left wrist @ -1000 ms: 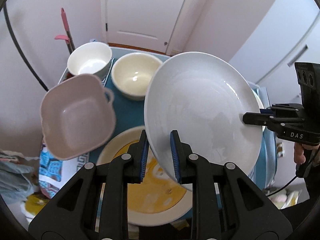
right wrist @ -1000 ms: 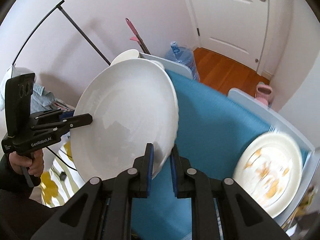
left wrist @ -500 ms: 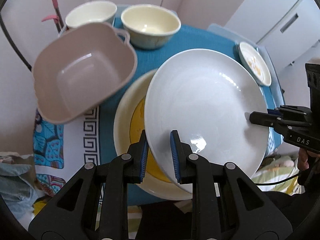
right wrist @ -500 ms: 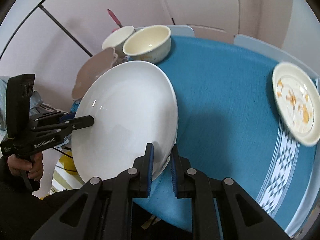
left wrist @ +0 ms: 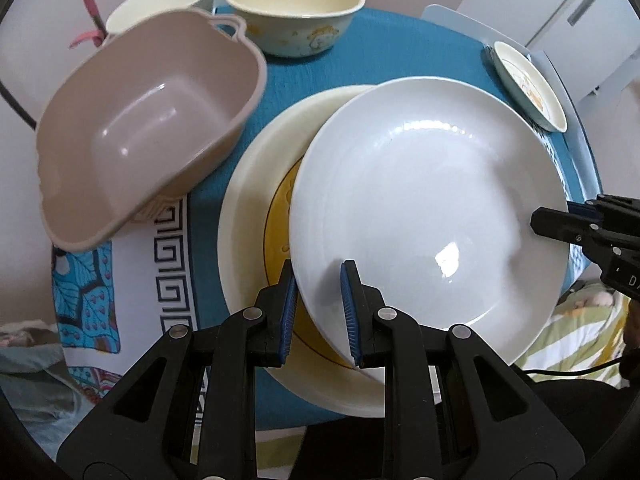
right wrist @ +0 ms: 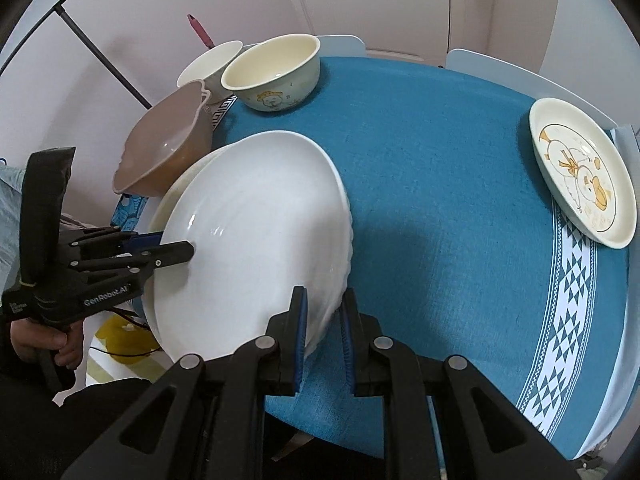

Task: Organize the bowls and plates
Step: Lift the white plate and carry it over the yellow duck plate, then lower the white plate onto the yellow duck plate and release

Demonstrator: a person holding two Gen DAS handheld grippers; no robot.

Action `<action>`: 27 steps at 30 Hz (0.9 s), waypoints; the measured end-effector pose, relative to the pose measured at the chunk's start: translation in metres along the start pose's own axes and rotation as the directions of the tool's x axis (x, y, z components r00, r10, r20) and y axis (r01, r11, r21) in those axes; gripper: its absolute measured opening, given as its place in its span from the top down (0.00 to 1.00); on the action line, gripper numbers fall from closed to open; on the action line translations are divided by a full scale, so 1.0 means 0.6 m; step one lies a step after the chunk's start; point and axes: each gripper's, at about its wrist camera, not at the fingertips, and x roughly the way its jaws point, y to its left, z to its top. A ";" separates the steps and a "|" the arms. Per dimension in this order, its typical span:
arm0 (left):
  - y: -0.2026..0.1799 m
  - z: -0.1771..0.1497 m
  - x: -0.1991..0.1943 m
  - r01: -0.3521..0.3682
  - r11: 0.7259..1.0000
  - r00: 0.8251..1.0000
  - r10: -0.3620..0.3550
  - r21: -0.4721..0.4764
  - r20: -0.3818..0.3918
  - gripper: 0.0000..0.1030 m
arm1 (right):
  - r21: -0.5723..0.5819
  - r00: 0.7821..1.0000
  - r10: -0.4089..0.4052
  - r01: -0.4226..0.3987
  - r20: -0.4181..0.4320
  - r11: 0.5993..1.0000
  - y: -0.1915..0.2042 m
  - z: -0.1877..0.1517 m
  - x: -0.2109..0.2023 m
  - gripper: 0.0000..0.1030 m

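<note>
A large white plate (left wrist: 428, 200) (right wrist: 256, 220) is held at two rims. My left gripper (left wrist: 318, 270) is shut on its near edge, and it shows in the right wrist view as a black tool (right wrist: 176, 250). On the opposite rim my right gripper (right wrist: 324, 296) (left wrist: 560, 224) is shut too. The plate hangs tilted, low over a wider cream plate with a yellow centre (left wrist: 256, 184) (right wrist: 176, 188). I cannot tell whether the two plates touch. A pink square bowl (left wrist: 152, 128) (right wrist: 168, 152) leans beside them.
A cream bowl with a cartoon print (left wrist: 292, 12) (right wrist: 276, 72) and a white bowl (left wrist: 160, 0) (right wrist: 212, 64) stand at the far edge. A small duck-pattern plate (left wrist: 528, 84) (right wrist: 580, 172) lies at the right edge of the blue tablecloth (right wrist: 440, 200). A hand (right wrist: 60, 340) grips the left tool.
Both grippers have carried the white plate downward, from the air in front of the door to low over the cream plate. Both grips have stayed the same.
</note>
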 end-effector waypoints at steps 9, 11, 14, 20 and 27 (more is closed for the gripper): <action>-0.037 -0.003 -0.004 -0.156 0.980 0.987 0.152 0.125 0.045 0.81 | -0.032 0.998 -0.070 0.070 0.000 0.997 0.010 -0.006 0.002 0.86; -0.046 -0.001 -0.003 -0.199 0.968 0.980 0.192 0.150 0.059 0.81 | -0.037 0.997 -0.075 0.075 0.001 0.997 0.011 -0.007 0.002 0.86; -0.052 0.000 -0.002 -0.243 0.954 0.969 0.233 0.174 0.077 0.81 | -0.056 0.995 -0.097 0.097 0.000 0.994 0.018 -0.004 0.009 0.86; -0.067 -0.009 -0.002 -0.339 0.914 0.940 0.319 0.225 0.118 0.81 | -0.082 0.994 -0.106 0.106 -0.002 0.991 0.021 -0.003 0.013 0.86; -0.084 -0.018 0.001 -0.410 0.874 0.912 0.385 0.262 0.141 0.81 | -0.099 0.994 -0.105 0.104 -0.006 0.990 0.024 -0.002 0.016 0.86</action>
